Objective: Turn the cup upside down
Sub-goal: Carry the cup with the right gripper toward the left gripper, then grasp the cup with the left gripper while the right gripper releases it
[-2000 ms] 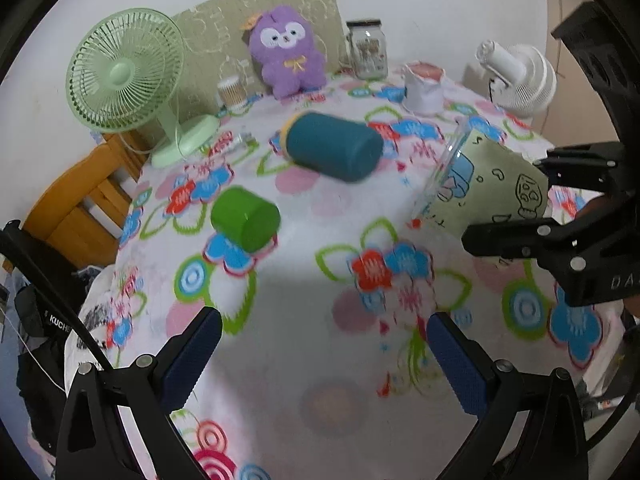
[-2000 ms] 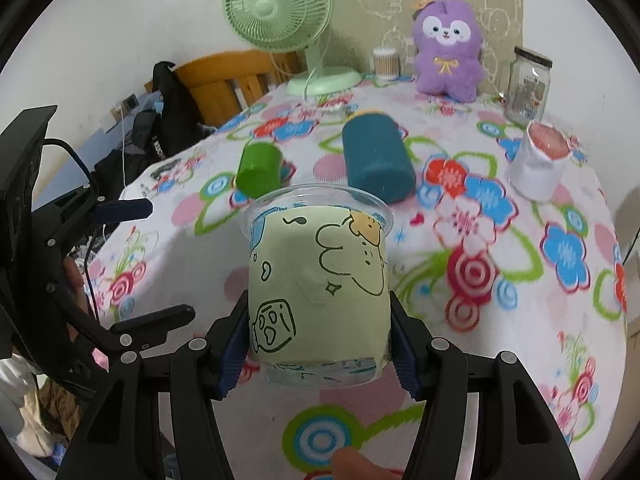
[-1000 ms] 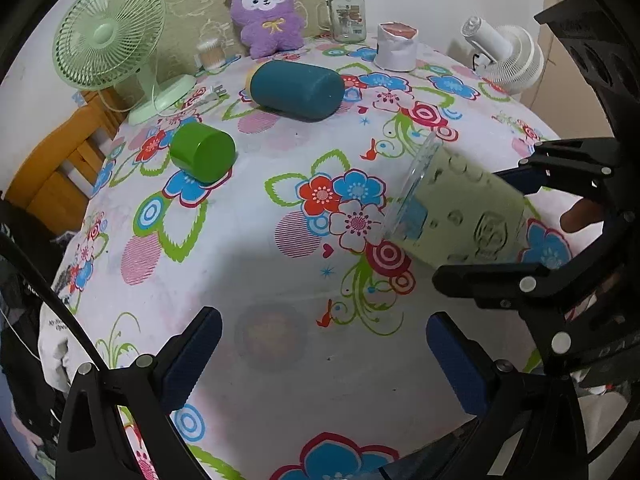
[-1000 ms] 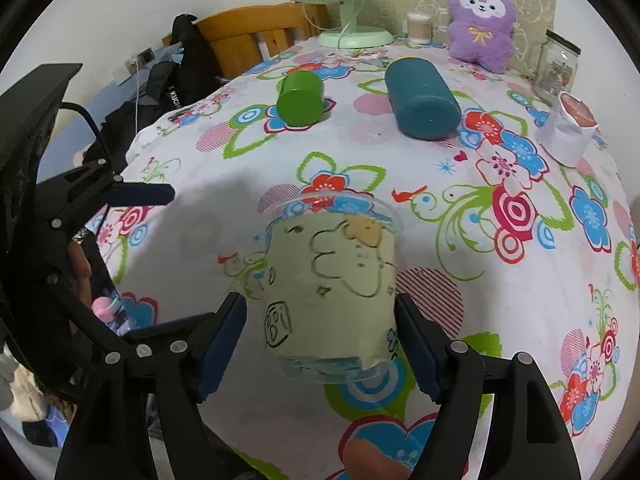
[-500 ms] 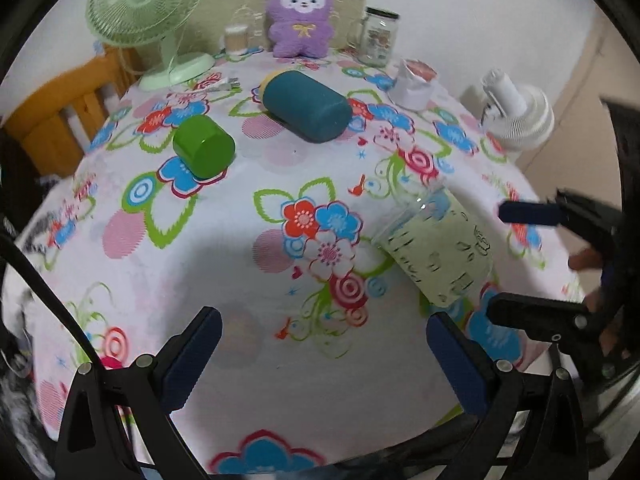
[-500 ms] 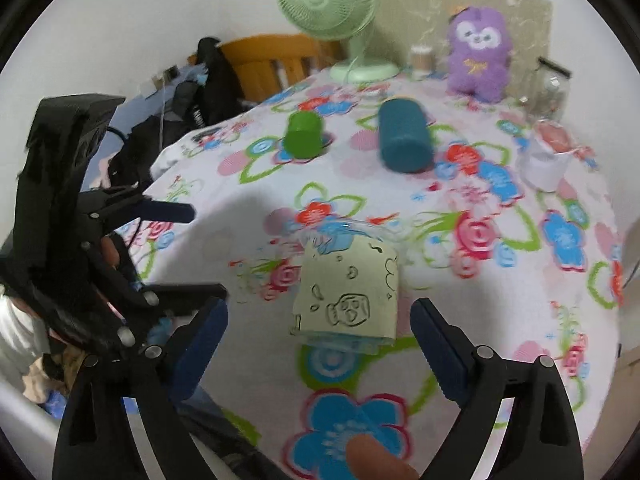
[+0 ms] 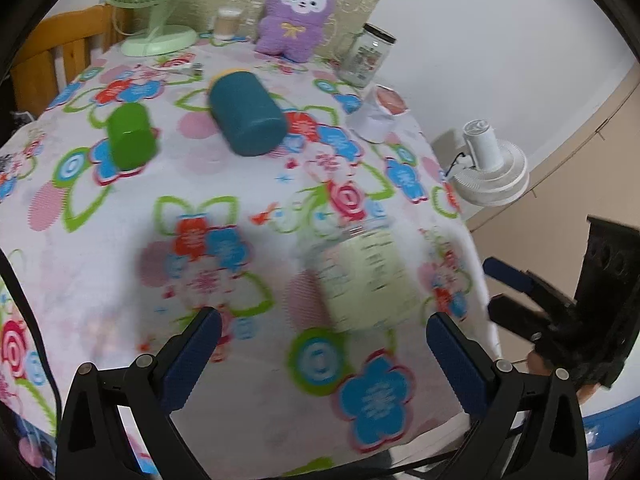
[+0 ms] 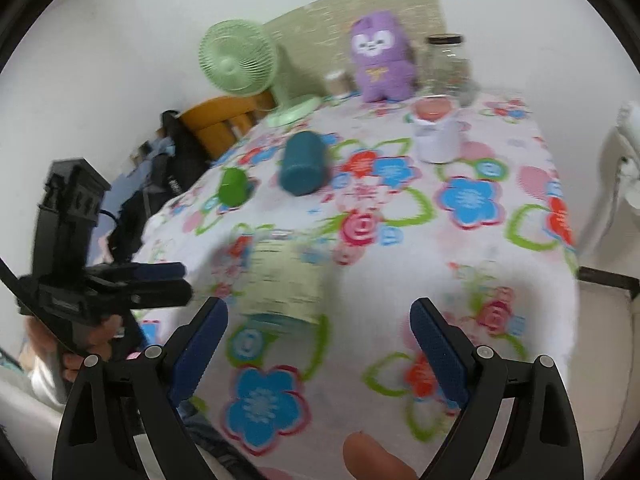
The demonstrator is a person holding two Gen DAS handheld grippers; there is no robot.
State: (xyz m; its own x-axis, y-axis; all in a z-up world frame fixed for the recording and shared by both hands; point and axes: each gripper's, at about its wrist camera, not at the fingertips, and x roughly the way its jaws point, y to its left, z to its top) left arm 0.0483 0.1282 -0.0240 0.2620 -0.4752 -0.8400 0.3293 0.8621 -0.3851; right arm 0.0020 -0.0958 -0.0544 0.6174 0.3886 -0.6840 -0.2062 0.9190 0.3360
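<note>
White walls close in behind a round table (image 7: 120, 264) draped in a flower-print cloth, with a wooden chair (image 7: 52, 52) pushed against its far left edge. Along the far edge stand a pale green desk fan (image 7: 156, 4), a purple plush toy (image 7: 296, 16) and a glass jar (image 7: 366, 58); a white fan (image 7: 490, 164) sits off the right edge, apparently beyond the table. Toward the middle, a teal cylinder (image 7: 246, 114) lies on its side beside a green cup (image 7: 130, 138), and a white paper cup (image 7: 378, 114) stands nearer the right edge.

At the near edge stands the task's cup (image 7: 366, 276), clear plastic with a pale green printed sleeve, its wide mouth down on the cloth and its narrower base up, though blur softens the detail. The left gripper (image 7: 320, 350) hangs just short of it, fingers spread wide and holding nothing. The right gripper (image 8: 320, 340) is off to the cup's right, also splayed open and empty, with the cup standing free near its left finger.

By the look of things the flip itself is done and the release made. What remains, on this reading, is only to draw both tools clear without brushing the light cup, which could easily tip so close to the table's near edge.
</note>
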